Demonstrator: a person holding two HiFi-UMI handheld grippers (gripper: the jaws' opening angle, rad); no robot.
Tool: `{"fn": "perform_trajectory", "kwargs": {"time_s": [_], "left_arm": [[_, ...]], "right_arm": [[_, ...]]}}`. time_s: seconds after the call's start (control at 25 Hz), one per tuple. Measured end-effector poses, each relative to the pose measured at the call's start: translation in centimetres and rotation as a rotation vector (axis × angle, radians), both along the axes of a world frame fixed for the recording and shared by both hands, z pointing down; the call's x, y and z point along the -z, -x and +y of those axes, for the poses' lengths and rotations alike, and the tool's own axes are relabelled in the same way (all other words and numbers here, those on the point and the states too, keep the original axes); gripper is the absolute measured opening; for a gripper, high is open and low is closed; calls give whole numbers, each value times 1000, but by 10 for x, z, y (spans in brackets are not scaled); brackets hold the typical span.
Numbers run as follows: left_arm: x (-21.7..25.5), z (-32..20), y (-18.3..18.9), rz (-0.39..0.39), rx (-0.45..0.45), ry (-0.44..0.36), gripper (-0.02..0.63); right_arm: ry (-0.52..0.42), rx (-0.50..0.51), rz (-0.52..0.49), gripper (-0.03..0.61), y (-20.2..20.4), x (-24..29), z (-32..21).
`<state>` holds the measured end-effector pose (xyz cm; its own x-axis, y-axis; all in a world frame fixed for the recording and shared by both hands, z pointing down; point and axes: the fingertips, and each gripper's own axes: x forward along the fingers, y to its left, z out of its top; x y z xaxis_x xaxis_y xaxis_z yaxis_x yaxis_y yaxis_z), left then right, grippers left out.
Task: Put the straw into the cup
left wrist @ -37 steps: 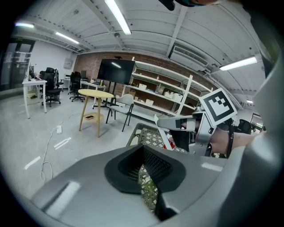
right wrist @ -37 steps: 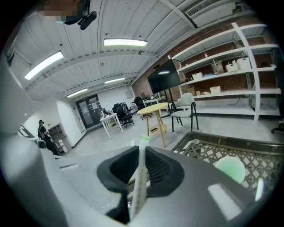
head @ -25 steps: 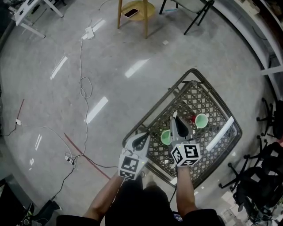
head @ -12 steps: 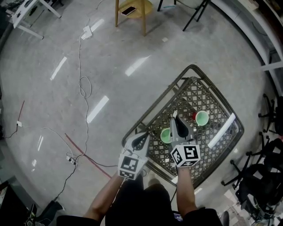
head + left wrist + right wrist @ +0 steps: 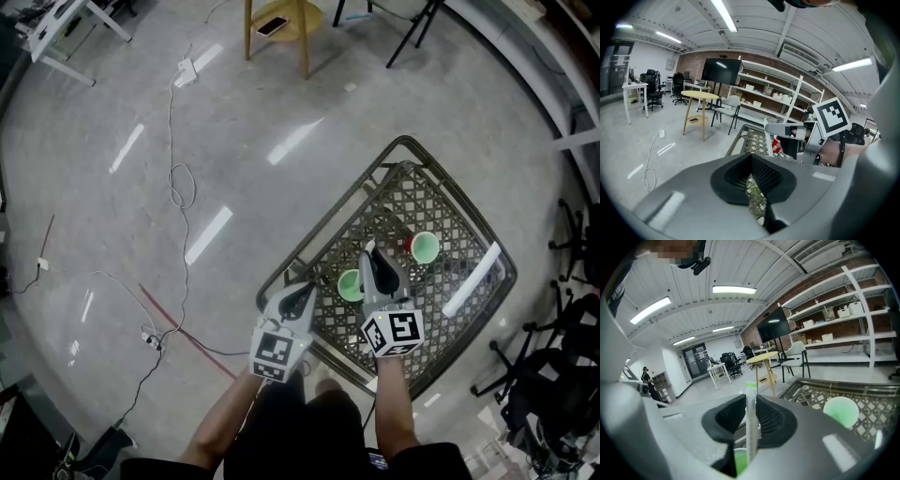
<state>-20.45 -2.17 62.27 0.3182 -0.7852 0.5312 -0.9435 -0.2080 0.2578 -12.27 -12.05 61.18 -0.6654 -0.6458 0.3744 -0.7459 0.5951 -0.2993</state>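
Little has moved since a second ago: both grippers hang at nearly the same place over the metal lattice tabletop (image 5: 450,216). Only the jaws of the right gripper (image 5: 375,267) have just been opening a little. The straw (image 5: 751,423) stands upright between its pads, which lie close on both sides and seem to hold it. Right under this gripper is the near green cup (image 5: 349,285). The left gripper (image 5: 302,294) waits just beside that cup, with its jaws a little apart and only the lattice showing between them.

To do this step well, I think the straw should stay upright over the middle of the cup and go down until its end is clearly below the rim. Only then should the jaws open fully. The cup looks light, so a push from the side could tip it, and the left gripper could steady it.

The lower end of the straw is covered by the gripper's own body in both views, so I cannot tell if it is already inside the cup. A red thing (image 5: 410,246) behind the far green cup (image 5: 424,247) is half covered, and I cannot tell what it is.
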Motion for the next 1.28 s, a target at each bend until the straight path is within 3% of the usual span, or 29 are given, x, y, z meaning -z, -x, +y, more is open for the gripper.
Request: {"fn": "perform_trajectory", "kwargs": {"time_s": [0.6,1.28], "left_arm": [[25,12,-20,-16,16,-40,6],[134,45,-55,-46,5,-213,6]], "right_arm": [[-5,38,8,69,-23,17,27],[-97,32,20,69,-75,117,86]]}}
